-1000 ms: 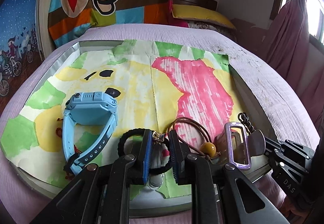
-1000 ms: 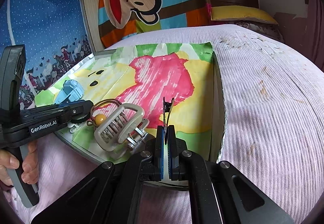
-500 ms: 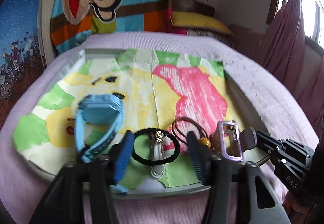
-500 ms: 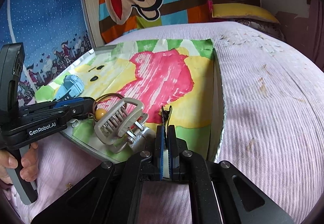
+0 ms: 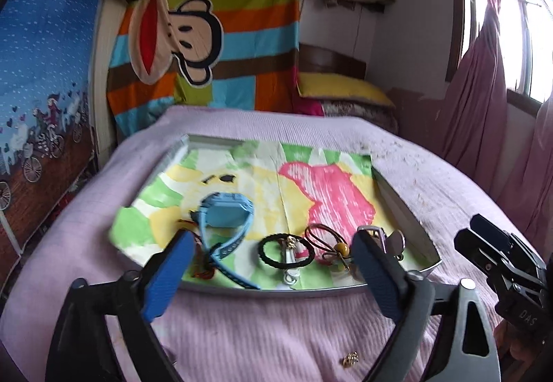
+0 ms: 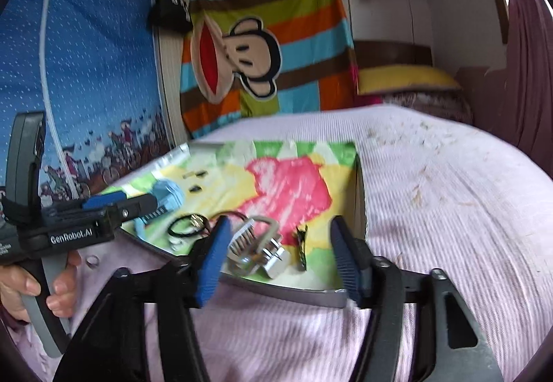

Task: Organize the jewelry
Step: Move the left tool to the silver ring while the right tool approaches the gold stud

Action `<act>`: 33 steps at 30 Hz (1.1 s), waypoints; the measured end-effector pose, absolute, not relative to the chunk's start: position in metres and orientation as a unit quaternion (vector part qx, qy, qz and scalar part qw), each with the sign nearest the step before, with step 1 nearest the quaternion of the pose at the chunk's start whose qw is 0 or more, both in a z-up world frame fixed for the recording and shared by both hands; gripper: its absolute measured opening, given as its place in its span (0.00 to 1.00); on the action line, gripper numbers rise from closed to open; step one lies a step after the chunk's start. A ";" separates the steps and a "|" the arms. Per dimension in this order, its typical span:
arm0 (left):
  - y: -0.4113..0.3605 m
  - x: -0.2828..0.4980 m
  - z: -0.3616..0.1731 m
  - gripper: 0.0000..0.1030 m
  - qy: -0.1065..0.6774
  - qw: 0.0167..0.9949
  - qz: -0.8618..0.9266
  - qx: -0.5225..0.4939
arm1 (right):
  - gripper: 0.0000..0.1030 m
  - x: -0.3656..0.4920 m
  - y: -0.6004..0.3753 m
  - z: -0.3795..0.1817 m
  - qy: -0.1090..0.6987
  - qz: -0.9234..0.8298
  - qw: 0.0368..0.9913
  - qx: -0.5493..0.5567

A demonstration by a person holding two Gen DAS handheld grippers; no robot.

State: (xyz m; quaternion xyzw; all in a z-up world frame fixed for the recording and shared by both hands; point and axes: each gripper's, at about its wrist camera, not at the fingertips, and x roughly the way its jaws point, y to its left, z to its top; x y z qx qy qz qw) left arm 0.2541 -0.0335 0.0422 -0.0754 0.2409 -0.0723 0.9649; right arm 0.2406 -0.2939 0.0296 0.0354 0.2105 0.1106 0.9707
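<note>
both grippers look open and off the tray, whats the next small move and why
Probably lower the left gripper toward the small gold piece lying on the bedspread, outside the tray. The watch, black hair tie and claw clip already sit on the tray.

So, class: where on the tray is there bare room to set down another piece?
The far half of the tray is free, beyond the blue watch. The near edge is crowded: black hair tie, brown band, claw clip.
</note>
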 end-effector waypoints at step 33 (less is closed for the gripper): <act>0.040 0.139 0.041 1.00 0.171 0.984 -0.040 -0.037 | 0.99 0.106 -0.244 0.046 0.070 0.132 0.987 0.054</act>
